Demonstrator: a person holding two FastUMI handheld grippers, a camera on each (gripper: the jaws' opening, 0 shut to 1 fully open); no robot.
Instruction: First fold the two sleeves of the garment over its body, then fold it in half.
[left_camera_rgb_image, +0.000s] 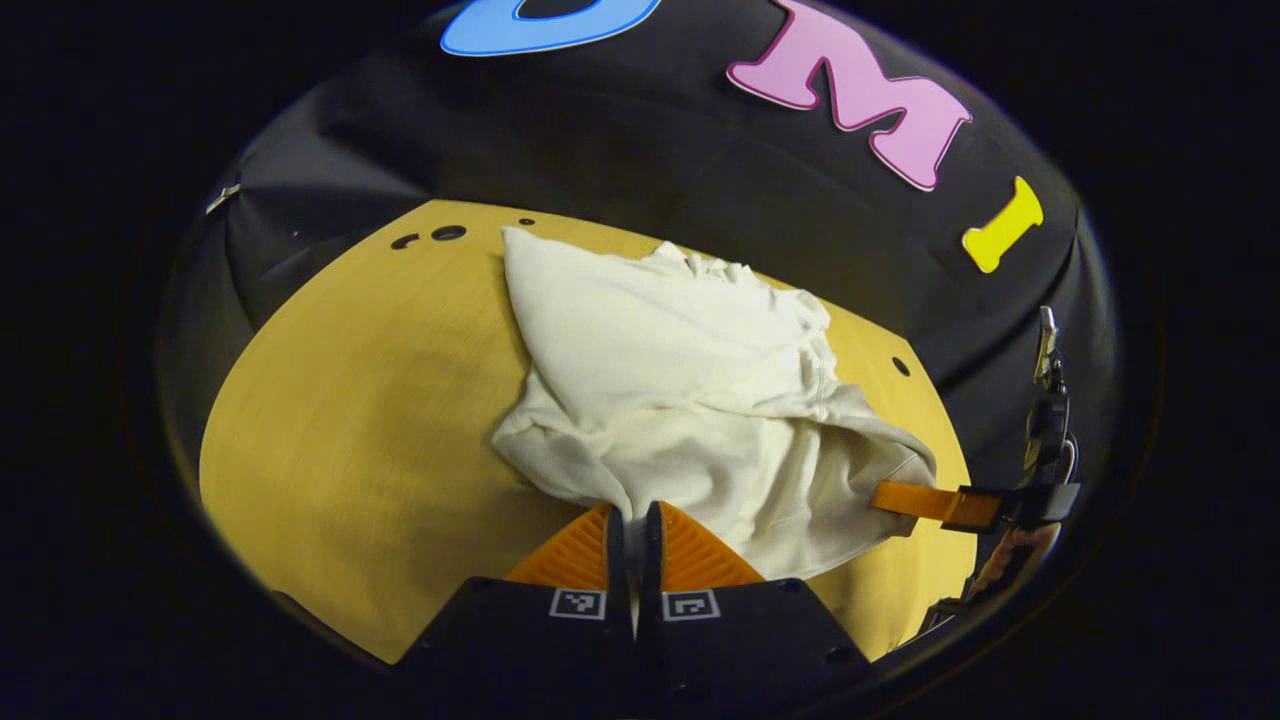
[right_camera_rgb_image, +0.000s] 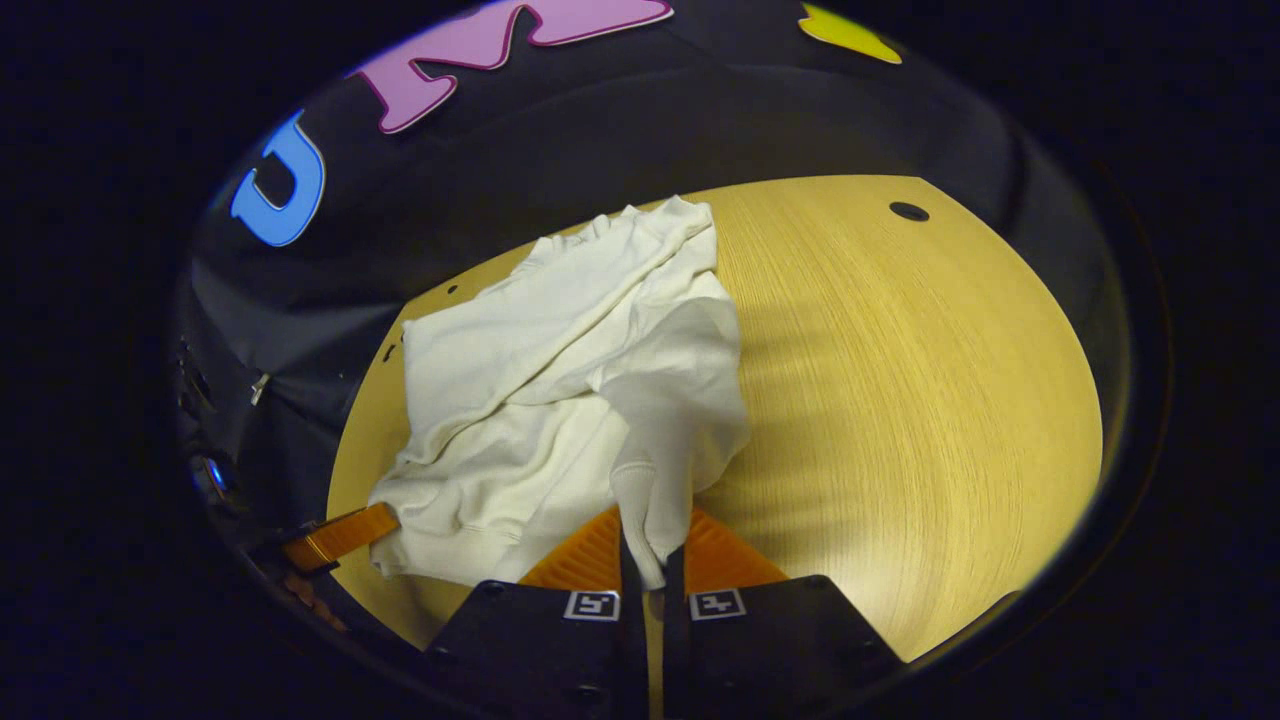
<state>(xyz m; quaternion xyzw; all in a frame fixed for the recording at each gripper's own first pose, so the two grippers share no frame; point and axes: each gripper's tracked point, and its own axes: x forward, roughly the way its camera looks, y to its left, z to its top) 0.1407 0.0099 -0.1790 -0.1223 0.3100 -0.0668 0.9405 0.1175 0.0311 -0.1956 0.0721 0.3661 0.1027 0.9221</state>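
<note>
A white long-sleeved garment (left_camera_rgb_image: 680, 370) lies bunched on the yellow wooden table (left_camera_rgb_image: 350, 420), sleeves gathered over its body. My left gripper (left_camera_rgb_image: 630, 520) is shut on a pinch of the garment's near edge, cloth rising from between its orange fingers (left_camera_rgb_image: 575, 550). In the right gripper view the same garment (right_camera_rgb_image: 560, 380) spreads to the left, and my right gripper (right_camera_rgb_image: 652, 560) is shut on a fold of white cloth that stands up between its fingers. The right gripper's orange finger (left_camera_rgb_image: 925, 500) also reaches the garment's right edge in the left gripper view; the left one (right_camera_rgb_image: 340, 535) shows at the garment's left edge.
The table (right_camera_rgb_image: 900, 400) has bare wood on the right in the right gripper view and on the left in the left gripper view. Small dark holes (left_camera_rgb_image: 448, 233) (right_camera_rgb_image: 908, 211) dot its far edge. The black booth wall stands close behind the table.
</note>
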